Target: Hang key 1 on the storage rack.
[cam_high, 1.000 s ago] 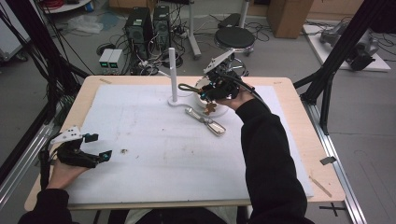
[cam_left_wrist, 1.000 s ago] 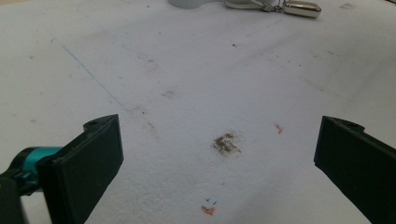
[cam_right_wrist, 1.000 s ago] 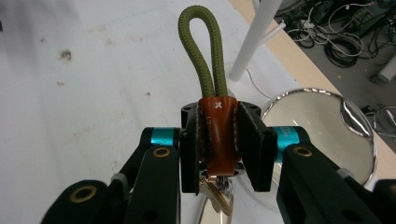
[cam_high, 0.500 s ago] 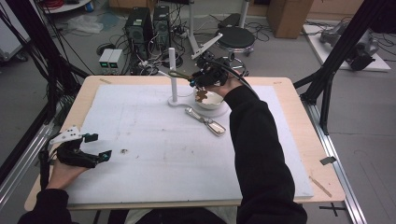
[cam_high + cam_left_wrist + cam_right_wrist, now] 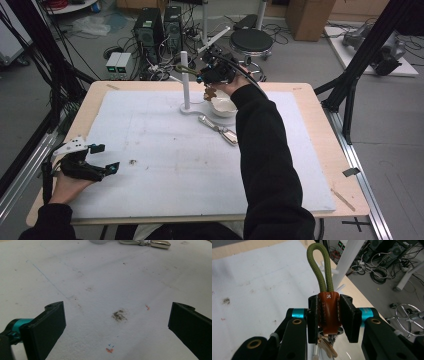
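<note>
1. The right gripper (image 5: 329, 317) clamps the brown leather keychain fob with an olive-green cord loop (image 5: 327, 311), keys hanging beneath.
2. It hangs above the small white bowl (image 5: 223, 106), seemingly just beside the white peg stand (image 5: 185, 80).
3. The left gripper (image 5: 102, 159) rests released, jaws wide apart, on the white-covered bench (image 5: 165, 165).

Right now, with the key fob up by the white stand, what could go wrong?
1. The right tongs pinch only the brown leather sleeve of the key fob; the dangling keys could swing and twist it in the grip.
2. The olive-green cord loop is narrow and the white peg stand has short pegs, so the loop may miss or bump the stand.
3. The white bowl sits right underneath, so a dropped fob could hit it.
</note>
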### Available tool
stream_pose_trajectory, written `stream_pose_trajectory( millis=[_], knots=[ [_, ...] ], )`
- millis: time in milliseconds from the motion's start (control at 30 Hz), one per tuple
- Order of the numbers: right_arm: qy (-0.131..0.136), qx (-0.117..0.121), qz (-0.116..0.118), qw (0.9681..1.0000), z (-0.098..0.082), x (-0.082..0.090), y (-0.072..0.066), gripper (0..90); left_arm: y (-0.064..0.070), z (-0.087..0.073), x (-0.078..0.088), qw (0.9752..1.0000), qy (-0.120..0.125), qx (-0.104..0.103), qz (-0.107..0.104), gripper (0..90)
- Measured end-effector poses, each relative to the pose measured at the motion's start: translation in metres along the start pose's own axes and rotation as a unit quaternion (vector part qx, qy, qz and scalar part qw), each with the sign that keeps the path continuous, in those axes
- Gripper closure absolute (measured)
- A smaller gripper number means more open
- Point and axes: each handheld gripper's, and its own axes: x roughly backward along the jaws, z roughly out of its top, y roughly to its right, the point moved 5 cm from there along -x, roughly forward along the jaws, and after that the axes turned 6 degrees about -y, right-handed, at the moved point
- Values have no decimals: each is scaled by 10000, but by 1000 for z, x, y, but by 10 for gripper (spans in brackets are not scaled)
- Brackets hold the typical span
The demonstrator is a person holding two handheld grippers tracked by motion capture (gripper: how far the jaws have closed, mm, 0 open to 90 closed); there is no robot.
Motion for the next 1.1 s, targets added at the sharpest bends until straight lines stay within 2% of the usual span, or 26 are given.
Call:
stream_pose_trajectory(
  millis=[67,300,467,600,833,933,967,1100],
  knots=[
    [-5,-45,8,10000,0,-2,0,692,0,0,0,10000,6,-7,-6,17],
    [-281,-81,-29,9996,-3,-20,2,686,-1,0,0,10000,18,33,-10,17],
    [-415,-74,-144,9990,-3,-27,1,681,-2,-2,-2,10000,-67,47,0,17],
    [-494,-31,-239,9985,-2,-32,-2,680,-2,-2,-1,10000,-30,52,3,17],
    [-769,132,-529,9955,-2,-43,-11,679,-3,-2,-1,10000,-34,52,2,17],
    [-851,163,-576,9946,-2,-45,-13,679,-3,-2,-1,10000,-25,62,1,17],
    [-953,216,-648,9931,-3,-50,-16,680,-3,-2,-1,10000,-26,59,-2,17],
    [-1094,226,-673,9915,-4,-58,-18,680,-3,-2,-1,10000,-27,59,-5,17]
  ],
)
